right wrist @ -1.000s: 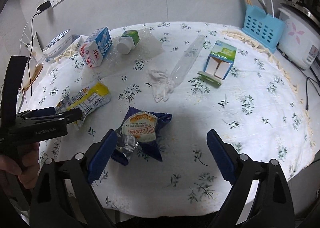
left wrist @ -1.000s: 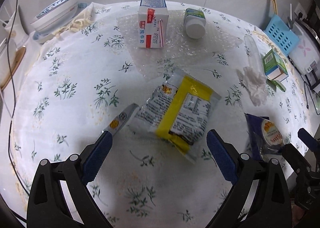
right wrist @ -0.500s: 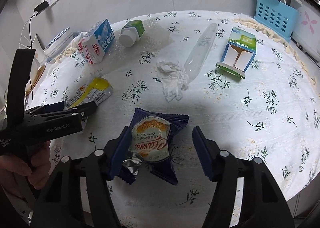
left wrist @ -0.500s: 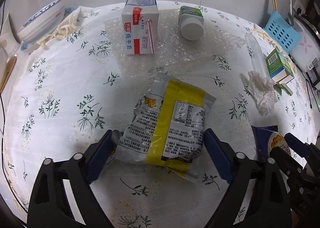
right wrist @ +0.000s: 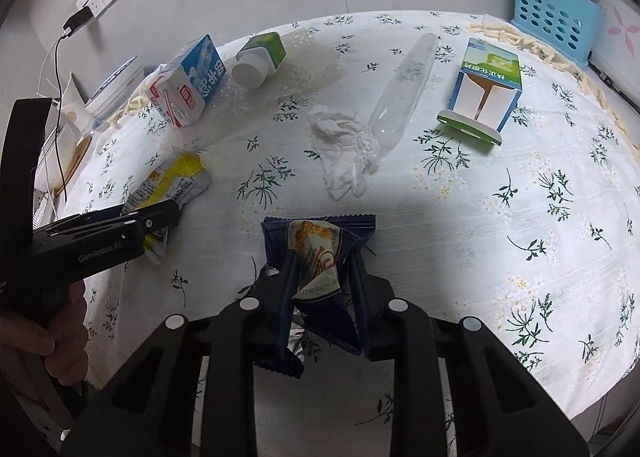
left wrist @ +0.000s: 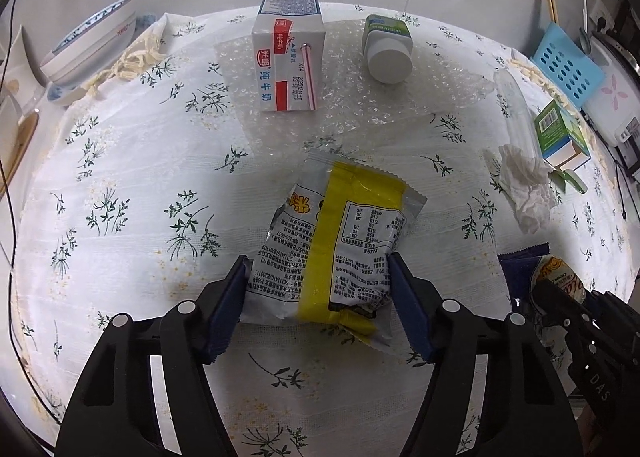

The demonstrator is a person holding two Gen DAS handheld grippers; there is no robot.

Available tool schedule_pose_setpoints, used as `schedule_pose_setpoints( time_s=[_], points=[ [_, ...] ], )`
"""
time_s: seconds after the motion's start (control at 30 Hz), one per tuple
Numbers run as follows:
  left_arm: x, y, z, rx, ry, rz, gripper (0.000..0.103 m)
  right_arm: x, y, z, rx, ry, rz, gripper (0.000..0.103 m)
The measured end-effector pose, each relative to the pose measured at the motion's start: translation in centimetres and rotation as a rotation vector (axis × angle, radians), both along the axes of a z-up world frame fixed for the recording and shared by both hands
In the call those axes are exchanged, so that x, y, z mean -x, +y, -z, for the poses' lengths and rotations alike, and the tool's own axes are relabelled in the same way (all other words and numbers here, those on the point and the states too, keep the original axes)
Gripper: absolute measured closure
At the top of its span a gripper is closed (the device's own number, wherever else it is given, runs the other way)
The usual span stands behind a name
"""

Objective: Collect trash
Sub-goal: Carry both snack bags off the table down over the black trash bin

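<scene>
My left gripper (left wrist: pixel 318 277) is shut on the yellow and silver snack wrapper (left wrist: pixel 340 241); both pads press its near sides on the tablecloth. The wrapper also shows in the right wrist view (right wrist: pixel 172 185) beside the left gripper (right wrist: pixel 160 217). My right gripper (right wrist: pixel 322 263) is shut on the dark blue snack wrapper (right wrist: pixel 320 253), which is crumpled between the pads. That wrapper also shows at the right of the left wrist view (left wrist: pixel 532 269).
On the flowered tablecloth (left wrist: pixel 120 197) lie a milk carton (left wrist: pixel 288 61), a white bottle (left wrist: pixel 388 49), bubble wrap (left wrist: pixel 360 105), a crumpled tissue (right wrist: pixel 344 145), a clear plastic sleeve (right wrist: pixel 404 89) and a green box (right wrist: pixel 488 85). A blue basket (right wrist: pixel 552 25) stands at the back right.
Both grippers moved forward and down onto their wrappers and closed. The left jaws narrowed onto the yellow wrapper; the right jaws squeezed the blue wrapper, folding it up.
</scene>
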State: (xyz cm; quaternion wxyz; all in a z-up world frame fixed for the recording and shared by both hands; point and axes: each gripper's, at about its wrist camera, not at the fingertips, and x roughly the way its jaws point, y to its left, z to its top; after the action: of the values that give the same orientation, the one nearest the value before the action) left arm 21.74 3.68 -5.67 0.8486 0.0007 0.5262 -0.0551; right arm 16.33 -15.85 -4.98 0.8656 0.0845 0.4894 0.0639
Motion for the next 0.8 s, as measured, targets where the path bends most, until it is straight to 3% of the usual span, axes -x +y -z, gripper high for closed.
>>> schedule_pose_setpoints(
  time_s=[0.8],
  points=[
    [2.2, 0.4, -1.6, 0.02, -0.037, -0.007, 0.038, 2.1, -0.4, -1.4, 0.0, -0.059, 0.003, 0.084]
  ],
)
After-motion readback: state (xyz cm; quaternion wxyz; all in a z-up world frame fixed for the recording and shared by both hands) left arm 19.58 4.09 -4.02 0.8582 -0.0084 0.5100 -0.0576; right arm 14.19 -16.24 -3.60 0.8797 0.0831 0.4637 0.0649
